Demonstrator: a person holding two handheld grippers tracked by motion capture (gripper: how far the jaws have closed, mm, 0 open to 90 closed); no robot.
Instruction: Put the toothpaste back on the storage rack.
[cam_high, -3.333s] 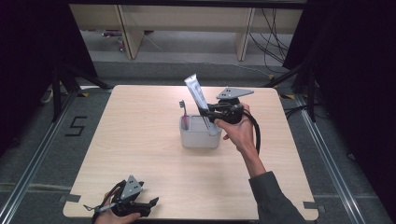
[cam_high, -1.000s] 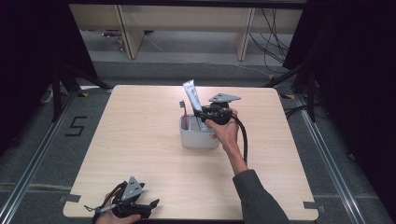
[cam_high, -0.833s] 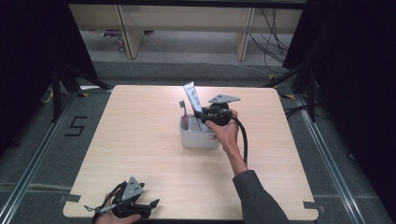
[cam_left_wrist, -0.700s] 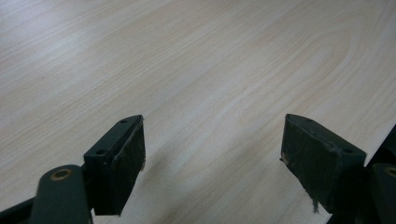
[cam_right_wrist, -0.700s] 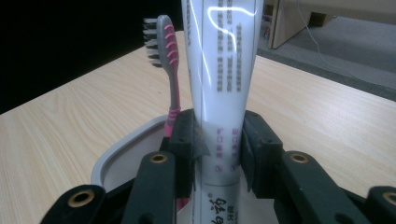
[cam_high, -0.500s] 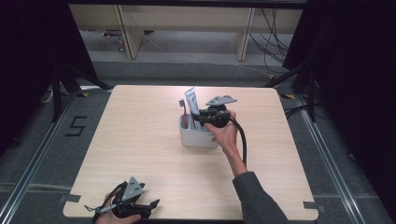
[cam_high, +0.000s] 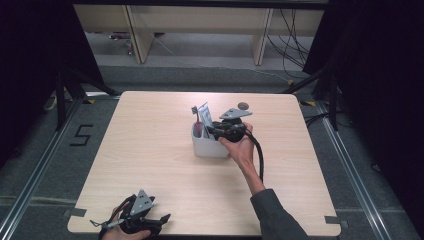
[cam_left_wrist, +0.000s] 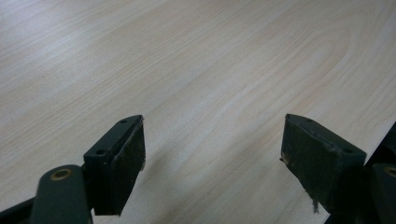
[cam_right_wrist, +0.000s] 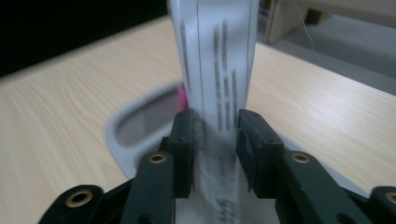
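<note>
The high view places the left gripper (cam_high: 161, 219) at the near left edge of the surface (cam_high: 150, 145), in the person's left hand (cam_high: 122, 232), well apart from everything else. The left gripper view adds what the high view cannot resolve: its two fingers (cam_left_wrist: 122, 165) stand wide apart, released, with bare wood grain between and ahead of them and nothing touching either pad. Toward mid-surface, the high view shows a grey holder (cam_high: 207, 146) with a dark-handled item (cam_high: 196, 116) standing at its left end and a white tube (cam_high: 204, 114) rising from it. The right gripper (cam_high: 211, 131) reaches in from the right over the holder's rim, borne by the right hand (cam_high: 241, 147), its cable (cam_high: 259, 155) trailing back along the forearm. The right gripper view supplies the close detail: the tube stands upright between the two fingers (cam_right_wrist: 184, 135), printed lines visible on its face, its lower end down inside the holder just beyond the fingertips, with something pink behind it. The jaws have just been opening; they stand only slightly parted, close against the tube's sides. Blur there prevents confirming whether the pads press on the tube.
</note>
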